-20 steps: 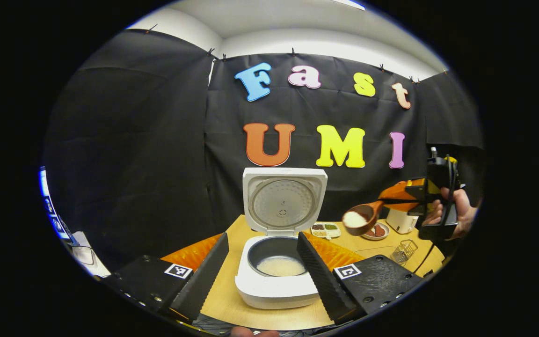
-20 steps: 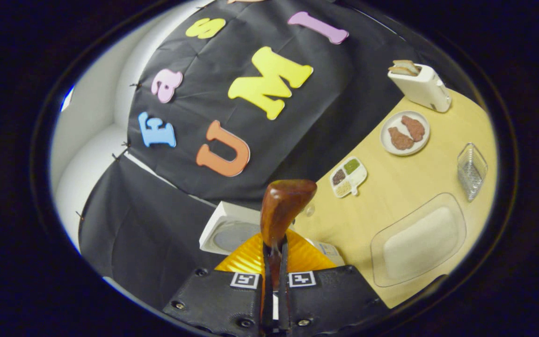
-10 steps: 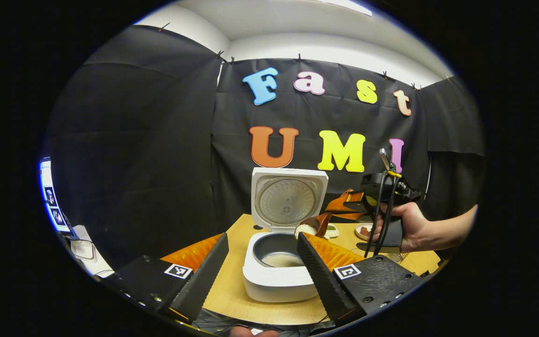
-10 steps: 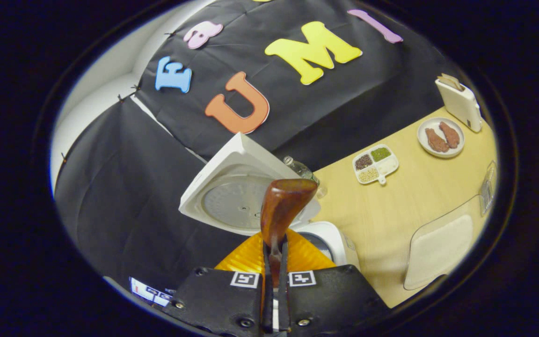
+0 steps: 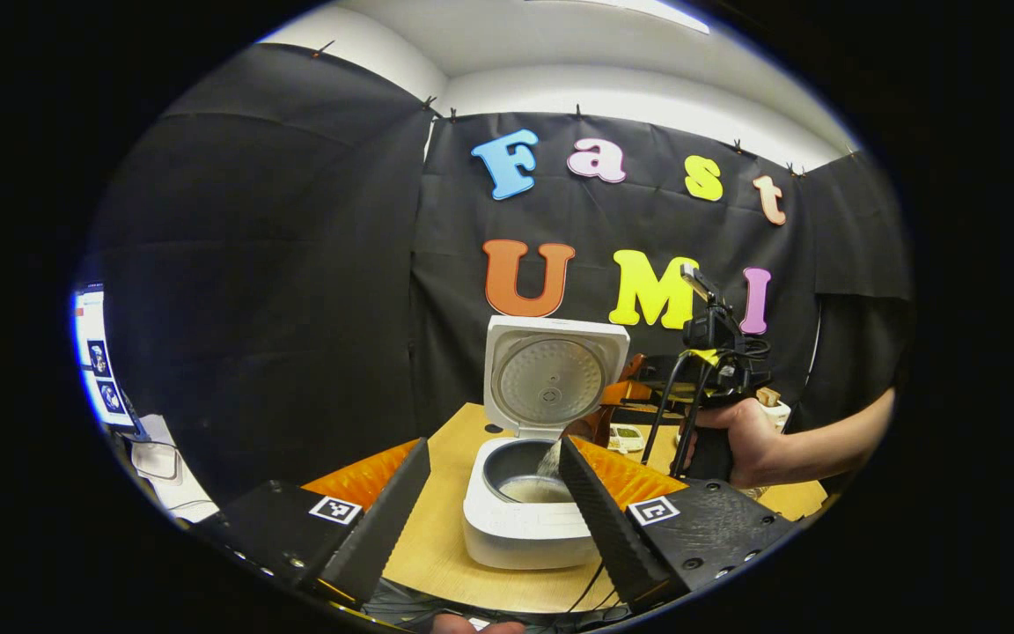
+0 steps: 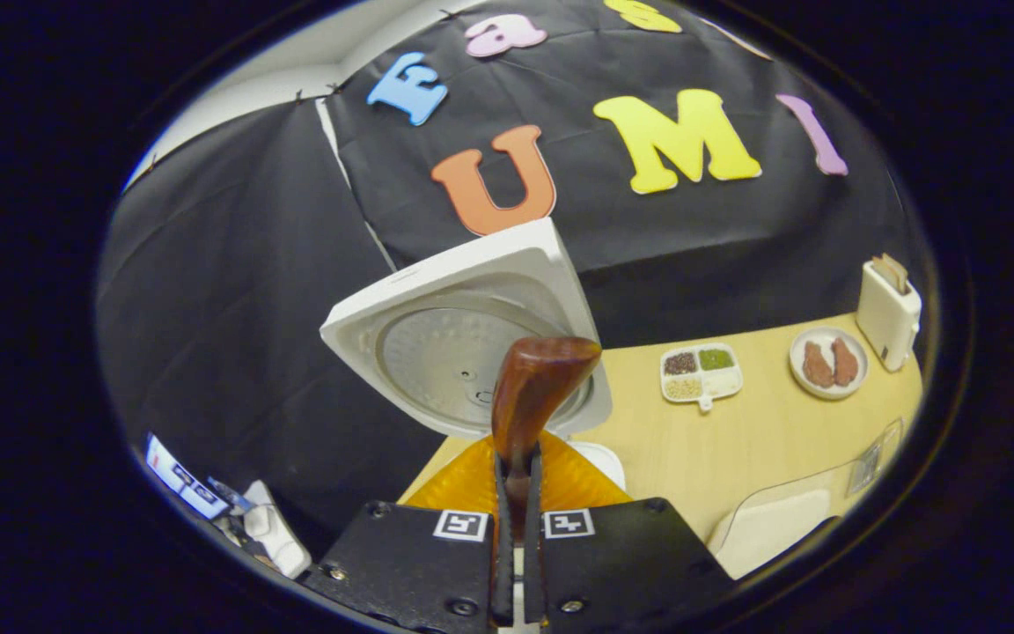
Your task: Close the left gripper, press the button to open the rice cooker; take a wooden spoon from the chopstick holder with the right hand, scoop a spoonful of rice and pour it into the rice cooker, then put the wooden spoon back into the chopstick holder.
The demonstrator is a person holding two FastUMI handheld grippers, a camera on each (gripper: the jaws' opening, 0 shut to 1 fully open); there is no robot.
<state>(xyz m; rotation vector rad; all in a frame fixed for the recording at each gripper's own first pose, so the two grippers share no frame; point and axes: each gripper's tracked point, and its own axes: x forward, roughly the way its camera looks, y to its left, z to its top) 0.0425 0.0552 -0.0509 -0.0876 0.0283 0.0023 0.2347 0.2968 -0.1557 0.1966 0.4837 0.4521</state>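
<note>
The wooden spoon [image 6: 532, 396] stands at centre of the right gripper view, its handle pinched between the two fingers of the right tool [image 6: 516, 528], bowel-end pointing away toward the raised lid; in the left gripper view, right of centre, a pale stream of rice [image 5: 551, 456] falls from the tipped spoon into the inner pot of the rice cooker [image 5: 529, 519], which sits open in the lower middle of that view with rice already lying in its bottom. So the step in hand looks like the pour itself. The left tool [image 5: 494, 502] hangs in the lower part of its own view with fingers spread wide either side of the cooker, touching nothing. A hand [image 5: 740, 440] holds the right tool at the right of that view. The worktop [image 6: 736, 440] carries a sectioned dish [image 6: 701, 374], a plate [image 6: 826, 363] and a toaster [image 6: 887, 315] at right. Next, I judge, the spoon must be emptied, levelled and carried back to the chopstick holder, handle kept pinched
</note>
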